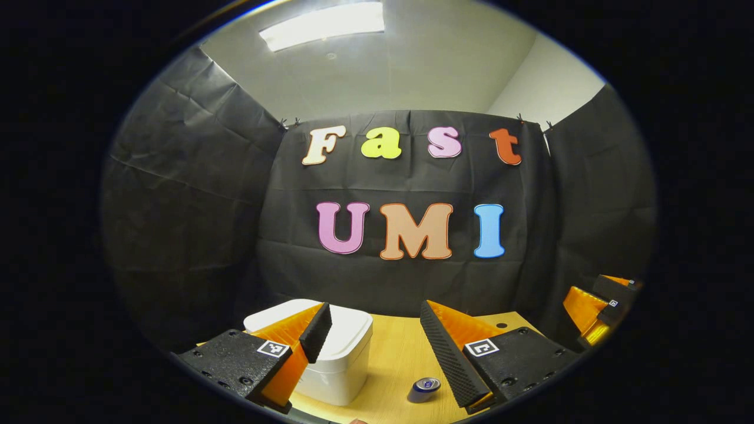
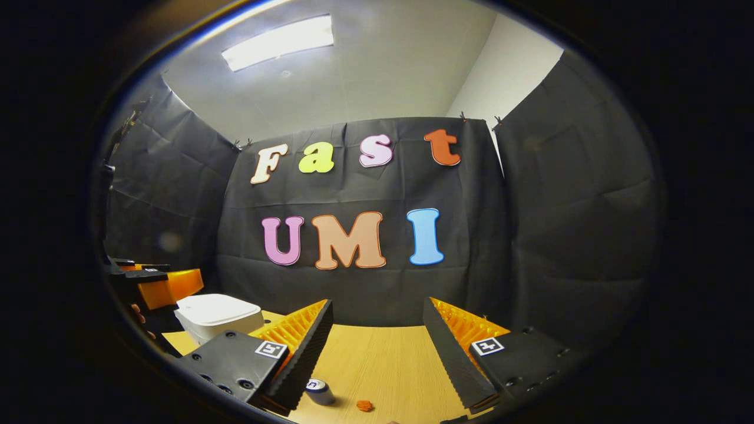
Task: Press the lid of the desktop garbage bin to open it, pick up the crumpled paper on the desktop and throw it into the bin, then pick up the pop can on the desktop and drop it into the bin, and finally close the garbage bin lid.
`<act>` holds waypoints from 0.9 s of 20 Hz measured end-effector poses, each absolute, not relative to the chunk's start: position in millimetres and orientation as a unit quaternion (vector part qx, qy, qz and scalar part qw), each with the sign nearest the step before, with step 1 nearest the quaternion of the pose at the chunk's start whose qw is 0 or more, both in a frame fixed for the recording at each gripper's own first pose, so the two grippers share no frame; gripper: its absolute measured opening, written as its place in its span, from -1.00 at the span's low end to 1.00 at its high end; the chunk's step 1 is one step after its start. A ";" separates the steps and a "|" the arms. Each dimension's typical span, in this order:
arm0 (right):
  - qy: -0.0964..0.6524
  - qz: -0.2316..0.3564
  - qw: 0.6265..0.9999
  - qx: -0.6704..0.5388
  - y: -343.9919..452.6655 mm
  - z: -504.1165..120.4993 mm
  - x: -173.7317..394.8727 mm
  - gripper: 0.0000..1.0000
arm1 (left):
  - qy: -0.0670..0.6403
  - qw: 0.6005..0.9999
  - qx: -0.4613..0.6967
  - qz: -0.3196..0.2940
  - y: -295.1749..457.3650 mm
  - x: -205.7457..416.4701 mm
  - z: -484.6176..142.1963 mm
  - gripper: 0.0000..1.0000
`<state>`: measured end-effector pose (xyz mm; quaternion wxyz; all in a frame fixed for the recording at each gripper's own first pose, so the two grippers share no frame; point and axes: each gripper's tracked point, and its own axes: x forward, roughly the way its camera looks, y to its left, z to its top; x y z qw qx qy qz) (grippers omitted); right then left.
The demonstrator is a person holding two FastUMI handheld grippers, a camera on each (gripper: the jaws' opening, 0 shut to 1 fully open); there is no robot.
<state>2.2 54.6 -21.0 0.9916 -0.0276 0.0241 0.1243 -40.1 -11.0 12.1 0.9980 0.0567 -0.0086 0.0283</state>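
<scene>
While both grippers, left (image 1: 377,344) and right (image 2: 377,347), hover wide apart and empty, the lidded bin (image 1: 336,353) stands closed; pop can (image 1: 424,388) lies beside it, crumpled paper (image 2: 364,405) beyond.

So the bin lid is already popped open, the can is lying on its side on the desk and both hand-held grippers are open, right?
Not quite: the white bin has its lid down, closed, as the right gripper view shows. The rest holds: the can lies on its side on the desk, and both the left hand-held gripper and the right hand-held gripper are open.
</scene>
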 end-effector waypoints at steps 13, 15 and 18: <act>0.034 0.153 0.987 -0.027 82.9 -31.9 -11.8 0.94 | -0.003 0.993 0.113 0.045 8.4 -41.2 14.9 0.58; 0.035 0.154 0.987 -0.027 87.4 -32.9 -15.1 0.94 | 0.006 0.990 0.133 0.048 15.6 -35.1 10.2 0.42; 0.038 0.150 0.988 -0.028 86.2 -35.7 -17.3 0.94 | 0.022 0.985 0.156 0.068 37.2 -26.9 -1.2 0.05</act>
